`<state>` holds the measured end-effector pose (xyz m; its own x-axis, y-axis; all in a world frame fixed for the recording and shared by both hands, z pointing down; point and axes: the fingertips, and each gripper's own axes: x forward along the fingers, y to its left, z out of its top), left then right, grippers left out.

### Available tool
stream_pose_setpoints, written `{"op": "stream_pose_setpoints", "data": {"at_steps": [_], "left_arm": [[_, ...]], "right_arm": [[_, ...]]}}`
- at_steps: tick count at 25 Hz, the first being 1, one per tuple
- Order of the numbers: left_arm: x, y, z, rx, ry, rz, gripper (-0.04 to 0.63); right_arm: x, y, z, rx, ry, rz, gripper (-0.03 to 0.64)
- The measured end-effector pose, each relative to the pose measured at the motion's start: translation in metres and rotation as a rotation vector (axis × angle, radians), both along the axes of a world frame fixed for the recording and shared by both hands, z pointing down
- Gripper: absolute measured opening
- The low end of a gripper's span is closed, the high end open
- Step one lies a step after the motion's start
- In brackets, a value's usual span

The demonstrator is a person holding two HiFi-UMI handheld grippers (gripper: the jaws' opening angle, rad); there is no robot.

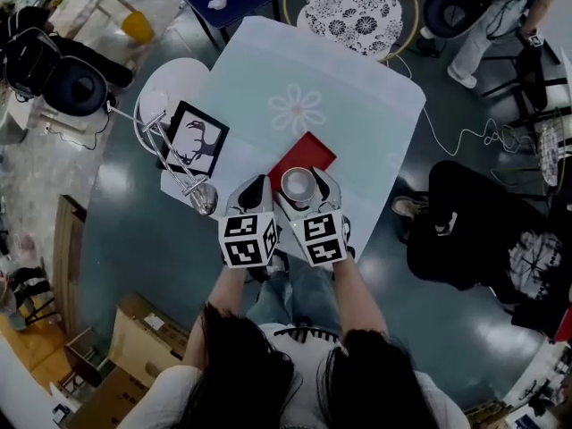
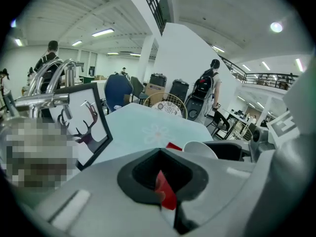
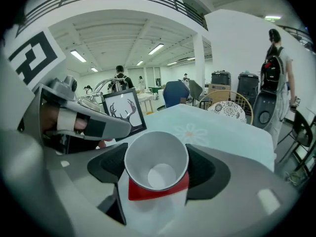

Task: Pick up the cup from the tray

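A white cup (image 1: 297, 186) stands upright between the fingers of my right gripper (image 1: 299, 189), which is shut on it at the near edge of the red tray (image 1: 308, 155). In the right gripper view the cup (image 3: 156, 168) shows its empty inside, with red just under its rim; both dark pads press its sides. I cannot tell whether it is touching the tray. My left gripper (image 1: 253, 195) hangs just left of the cup, jaws together and holding nothing. In the left gripper view the cup's rim (image 2: 200, 149) and a corner of the tray (image 2: 173, 146) lie beyond the left gripper (image 2: 160, 181).
The pale blue table (image 1: 357, 105) bears a flower print. A framed deer picture (image 1: 197, 138) and a metal stand (image 1: 174, 159) sit on a round white side table (image 1: 170, 83) to the left. A patterned chair (image 1: 350, 3) stands beyond; a person in black (image 1: 483, 231) sits at right.
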<state>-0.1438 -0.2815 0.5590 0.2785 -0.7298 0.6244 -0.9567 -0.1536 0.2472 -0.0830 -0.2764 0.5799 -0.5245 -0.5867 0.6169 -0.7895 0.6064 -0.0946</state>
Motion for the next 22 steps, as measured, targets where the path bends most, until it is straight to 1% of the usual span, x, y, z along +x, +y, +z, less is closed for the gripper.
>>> {"op": "stream_pose_setpoints", "data": {"at_steps": [3,5,11,17,20,22], "left_arm": [[0.02,0.001,-0.003,0.005,0.018,0.046,0.0],[0.032,0.003,-0.005,0.007,0.031,0.068,0.0],[0.069,0.004,-0.005,0.011,0.031,0.181,0.0],[0.099,0.008,-0.01,0.014,0.04,0.241,0.0],[0.11,0.007,-0.011,0.021,0.047,0.262,0.0],[0.117,0.009,-0.006,0.012,0.045,0.271,0.0]], "right_arm": [[0.024,0.001,-0.007,0.019,0.02,0.052,0.383],[0.039,0.003,-0.01,0.02,0.013,0.092,0.383],[0.087,0.011,-0.011,0.013,0.016,0.223,0.383],[0.121,0.022,-0.011,0.01,0.044,0.273,0.383],[0.133,0.023,-0.008,0.008,0.038,0.3,0.383],[0.14,0.028,-0.003,-0.007,0.032,0.312,0.383]]}}
